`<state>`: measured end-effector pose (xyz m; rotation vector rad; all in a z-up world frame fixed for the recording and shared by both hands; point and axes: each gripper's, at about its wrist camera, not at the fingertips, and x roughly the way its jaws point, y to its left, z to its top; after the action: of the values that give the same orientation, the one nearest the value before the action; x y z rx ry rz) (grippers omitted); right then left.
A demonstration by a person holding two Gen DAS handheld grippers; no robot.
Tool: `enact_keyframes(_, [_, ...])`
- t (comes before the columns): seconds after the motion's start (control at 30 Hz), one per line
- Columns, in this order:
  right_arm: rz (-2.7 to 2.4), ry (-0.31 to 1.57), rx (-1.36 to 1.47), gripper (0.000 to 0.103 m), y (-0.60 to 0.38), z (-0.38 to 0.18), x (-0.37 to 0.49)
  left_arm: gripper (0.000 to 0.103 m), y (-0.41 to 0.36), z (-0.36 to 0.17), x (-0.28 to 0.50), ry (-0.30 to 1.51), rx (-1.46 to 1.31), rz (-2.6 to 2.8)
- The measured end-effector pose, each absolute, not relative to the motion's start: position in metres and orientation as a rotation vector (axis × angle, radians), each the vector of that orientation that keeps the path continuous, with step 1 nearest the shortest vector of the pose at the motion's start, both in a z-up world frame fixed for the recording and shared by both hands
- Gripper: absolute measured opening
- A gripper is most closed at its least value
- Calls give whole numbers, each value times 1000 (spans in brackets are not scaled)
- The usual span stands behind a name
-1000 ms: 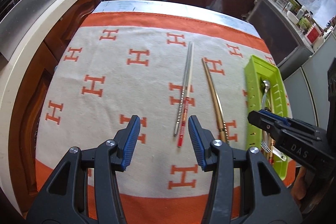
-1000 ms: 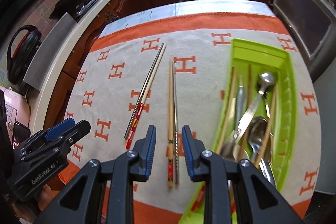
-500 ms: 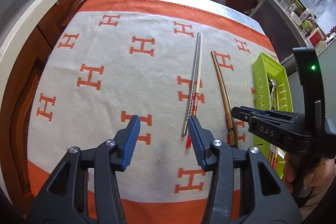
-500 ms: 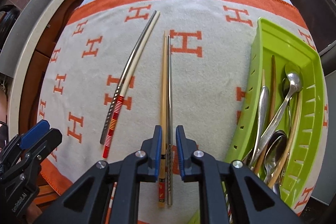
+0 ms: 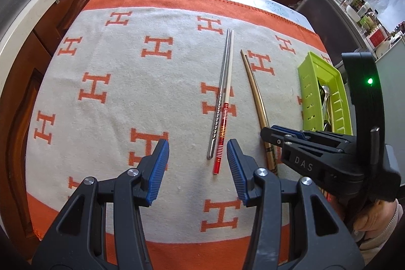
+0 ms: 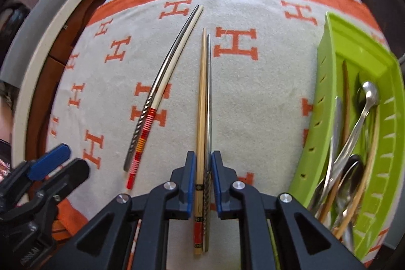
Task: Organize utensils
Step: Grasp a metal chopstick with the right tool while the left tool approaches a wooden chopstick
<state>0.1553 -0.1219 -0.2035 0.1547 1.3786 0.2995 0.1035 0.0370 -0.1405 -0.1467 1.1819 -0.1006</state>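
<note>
Bamboo and steel chopsticks (image 6: pixel 204 103) — light, stiff, slippery — seemingly pinched at near ends by our right gripper (image 6: pixel 204 168); left gripper (image 5: pixel 197 156) gapes empty.

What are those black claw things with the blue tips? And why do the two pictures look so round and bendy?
They are two grabbers that a person holds, one in each hand. Each carries a wide, bendy-looking camera, so each picture looks out along one grabber's fingers. The left gripper is open above the cloth, near a steel chopstick and a white-and-red chopstick. The right gripper has closed around a bamboo chopstick and another steel chopstick. Spoons lie in the green tray.
</note>
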Motion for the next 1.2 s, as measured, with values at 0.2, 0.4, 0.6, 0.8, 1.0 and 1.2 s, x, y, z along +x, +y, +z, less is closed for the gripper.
enact_keyframes(0.2, [384, 1443, 365, 10, -138, -209, 159, 44, 33, -140, 104, 1186, -142, -105])
enact_keyframes(0.4, [382, 1434, 305, 11, -127, -208, 156, 44, 36, -141, 105, 1194, -150, -100])
enact_keyframes(0.6, [372, 1368, 209, 11, -116, -204, 148, 44, 35, -145, 107, 1205, -150, -101])
enact_keyframes(0.8, [352, 1336, 133, 12, -105, -202, 148, 44, 32, -146, 107, 1207, -145, -108])
enact_keyframes(1.0, [360, 1331, 233, 0, -120, -196, 145, 44, 40, -143, 108, 1204, -159, -96])
enact_keyframes(1.2, [357, 1363, 250, 0, -123, -203, 143, 44, 37, -145, 109, 1211, -157, -105])
